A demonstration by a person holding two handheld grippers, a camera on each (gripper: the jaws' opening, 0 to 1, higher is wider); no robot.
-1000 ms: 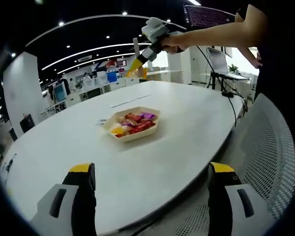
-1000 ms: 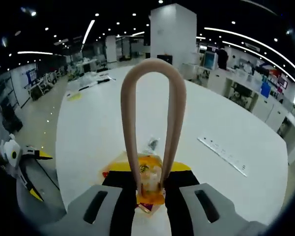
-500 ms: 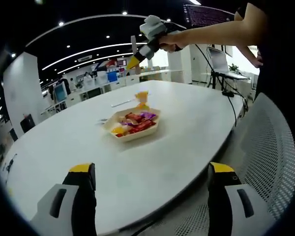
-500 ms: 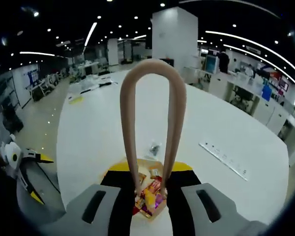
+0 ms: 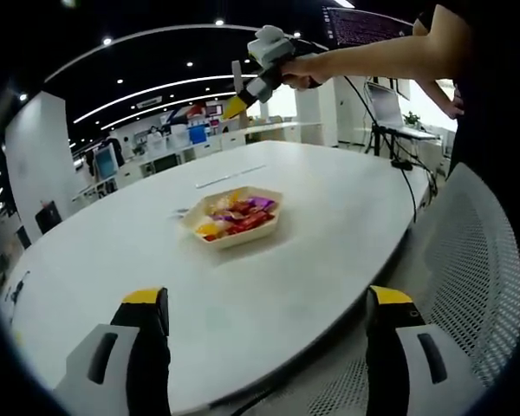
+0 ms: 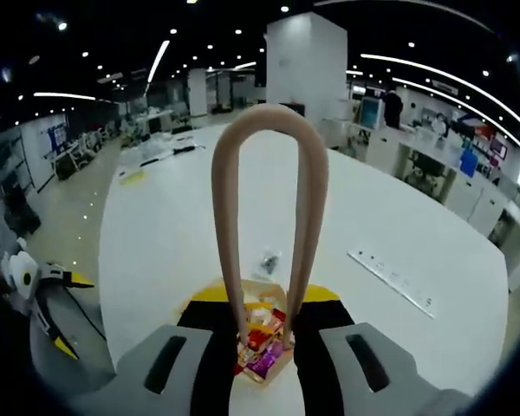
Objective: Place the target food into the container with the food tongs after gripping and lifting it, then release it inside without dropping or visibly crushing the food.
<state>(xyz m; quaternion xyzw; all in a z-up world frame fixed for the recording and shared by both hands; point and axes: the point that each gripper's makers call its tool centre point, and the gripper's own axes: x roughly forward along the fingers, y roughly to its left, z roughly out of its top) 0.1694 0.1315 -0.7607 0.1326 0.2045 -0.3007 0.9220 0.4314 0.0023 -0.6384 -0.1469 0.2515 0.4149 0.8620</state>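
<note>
A beige container [image 5: 234, 236] with several bright wrapped snacks stands in the middle of the white table [image 5: 329, 225]. High above it a person's hand holds my right gripper [image 5: 238, 104], shut on beige food tongs [image 6: 269, 121]. In the right gripper view the tongs' tips [image 6: 243, 334] hang apart over the container [image 6: 262, 351], with nothing between them. A yellow packet [image 6: 258, 309] lies among the snacks. My left gripper [image 5: 267, 303] stands open over the table's near edge, nothing between its fingers, and also appears as the left gripper [image 6: 35, 277] beside the table.
A long pale strip [image 5: 230, 176] lies on the table beyond the container, and a small clear wrapper [image 6: 267, 260] sits close to it. A white mesh chair [image 5: 468, 286] stands at the right. A laptop on a stand [image 5: 386, 108] is behind the person's arm [image 5: 373, 56].
The yellow packet that was held between the tongs' tips one second ago has dropped into the container. The right gripper has risen slightly; my left gripper has stayed still.
</note>
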